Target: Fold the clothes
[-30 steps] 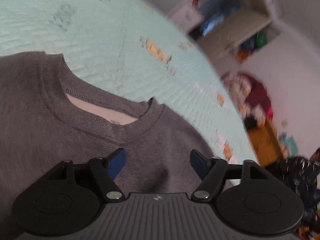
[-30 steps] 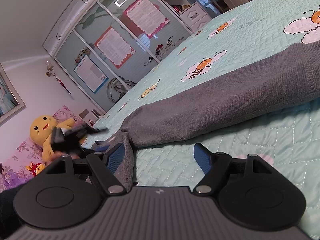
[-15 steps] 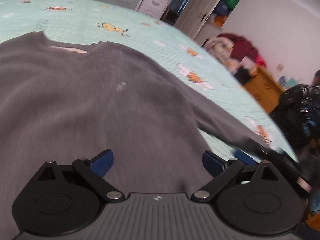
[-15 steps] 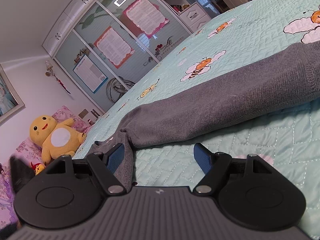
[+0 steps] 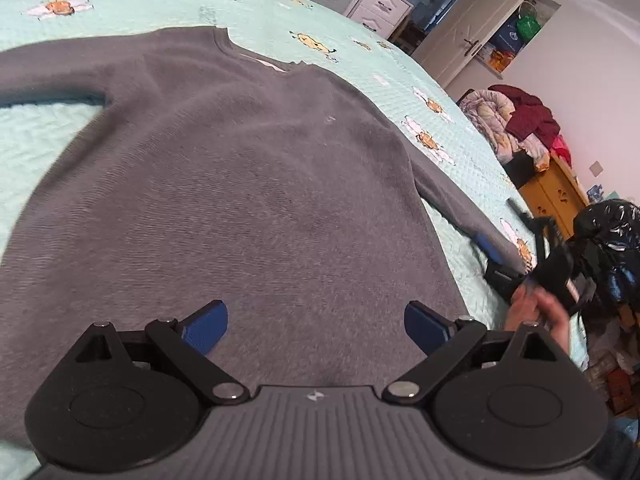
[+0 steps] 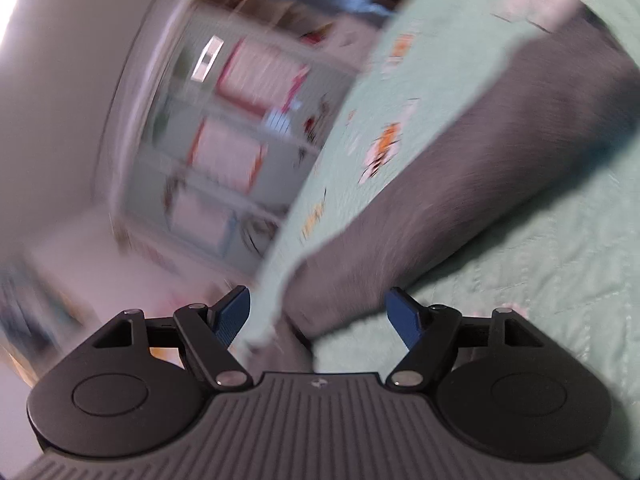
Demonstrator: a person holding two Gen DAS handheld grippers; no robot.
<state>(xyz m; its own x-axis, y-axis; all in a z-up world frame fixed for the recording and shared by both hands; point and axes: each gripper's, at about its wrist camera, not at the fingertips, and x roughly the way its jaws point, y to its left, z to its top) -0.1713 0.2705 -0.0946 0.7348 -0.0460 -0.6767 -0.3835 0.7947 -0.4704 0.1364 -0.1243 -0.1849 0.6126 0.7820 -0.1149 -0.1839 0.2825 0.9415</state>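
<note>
A grey sweater [image 5: 240, 184] lies flat on the mint quilted bed [image 5: 120, 4], neckline at the far end, one sleeve running left and the other right. My left gripper [image 5: 316, 326] hovers open over the sweater's lower body, nothing between its fingers. In the left wrist view my right gripper [image 5: 496, 256] sits at the right sleeve's cuff, held by a person's hand [image 5: 540, 316]. The right wrist view is blurred: my right gripper [image 6: 320, 312] is open, with the grey sleeve [image 6: 460, 200] end lying between its blue pads and not clamped.
The bed's right edge drops off near a wooden cabinet [image 5: 552, 196], a black bag [image 5: 612, 240] and a pile of clothes [image 5: 516, 120]. White wardrobe doors [image 5: 464, 36] stand at the back. Glass wardrobe panels [image 6: 232, 140] appear blurred.
My left gripper has drawn back from the collar to the sweater's lower body. My right gripper held still at the cuff, then swung and tilted sharply, blurring its view.
</note>
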